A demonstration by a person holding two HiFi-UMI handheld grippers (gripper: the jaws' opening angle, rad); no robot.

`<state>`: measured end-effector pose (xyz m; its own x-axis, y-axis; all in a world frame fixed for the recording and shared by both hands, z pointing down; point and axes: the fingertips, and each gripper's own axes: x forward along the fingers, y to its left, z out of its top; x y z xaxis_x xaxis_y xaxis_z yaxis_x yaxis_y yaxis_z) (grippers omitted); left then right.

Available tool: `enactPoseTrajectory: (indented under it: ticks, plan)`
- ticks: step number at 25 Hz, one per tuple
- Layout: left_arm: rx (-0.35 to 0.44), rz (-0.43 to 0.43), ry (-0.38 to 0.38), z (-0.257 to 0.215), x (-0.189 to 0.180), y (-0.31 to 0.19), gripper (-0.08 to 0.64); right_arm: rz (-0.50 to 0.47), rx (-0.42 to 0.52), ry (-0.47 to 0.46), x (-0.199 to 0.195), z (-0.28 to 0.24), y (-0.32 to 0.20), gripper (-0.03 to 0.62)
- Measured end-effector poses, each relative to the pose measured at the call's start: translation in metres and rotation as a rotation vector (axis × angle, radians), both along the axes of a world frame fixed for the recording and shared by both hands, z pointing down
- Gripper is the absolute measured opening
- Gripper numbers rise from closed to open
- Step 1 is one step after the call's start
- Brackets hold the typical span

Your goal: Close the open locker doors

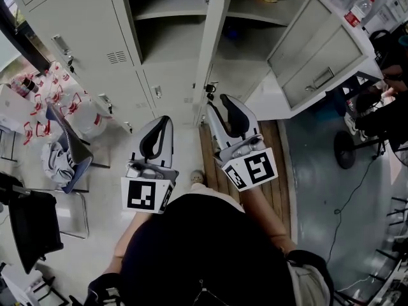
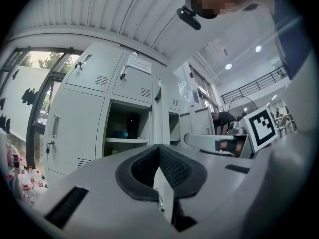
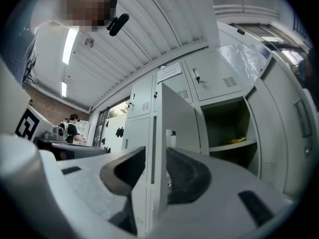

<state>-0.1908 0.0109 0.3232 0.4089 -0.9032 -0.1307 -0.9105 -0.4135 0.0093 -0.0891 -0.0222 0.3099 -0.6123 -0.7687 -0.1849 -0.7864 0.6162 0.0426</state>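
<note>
A bank of pale grey lockers point(image 1: 83, 24) faces me. Two upper compartments stand open, one on the left point(image 1: 172, 24) and one on the right point(image 1: 261, 24). Between them an open door point(image 1: 215, 37) shows edge-on, and a second door with a handle point(image 1: 319, 59) hangs wide at the right. My right gripper point(image 1: 218, 104) is open just short of the middle door point(image 3: 174, 118), whose edge shows through the gap between the jaws of that gripper point(image 3: 155, 156); nothing is held. My left gripper point(image 1: 164, 121) is shut and empty point(image 2: 159, 151), below the left compartment point(image 2: 127, 128).
A folding chair point(image 1: 70, 152) with cloth and a heap of bottles point(image 1: 64, 104) stand at the left. A plastic bottle point(image 1: 360, 8) rests on top of the open right door. Another person point(image 1: 389, 75) and a fan base point(image 1: 347, 148) are at the right. Wooden boards point(image 1: 274, 171) cover part of the floor.
</note>
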Motion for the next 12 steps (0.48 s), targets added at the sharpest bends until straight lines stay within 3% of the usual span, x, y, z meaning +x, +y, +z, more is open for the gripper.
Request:
enactPoseTrajectory:
  ticks: [7, 10, 12]
  plan:
    - [-0.030, -0.084, -0.008, 0.006, -0.001, -0.029, 0.003, -0.100, -0.008, 0.006, -0.007, 0.004, -0.035, 0.115]
    - [0.005, -0.118, -0.001, 0.001, -0.002, -0.039, 0.003, -0.153, -0.025, 0.006, -0.012, 0.007, -0.047, 0.116]
    - [0.015, -0.139, -0.002, 0.000, 0.000, -0.046, 0.003, -0.199, -0.056, -0.013, -0.015, 0.011, -0.053, 0.158]
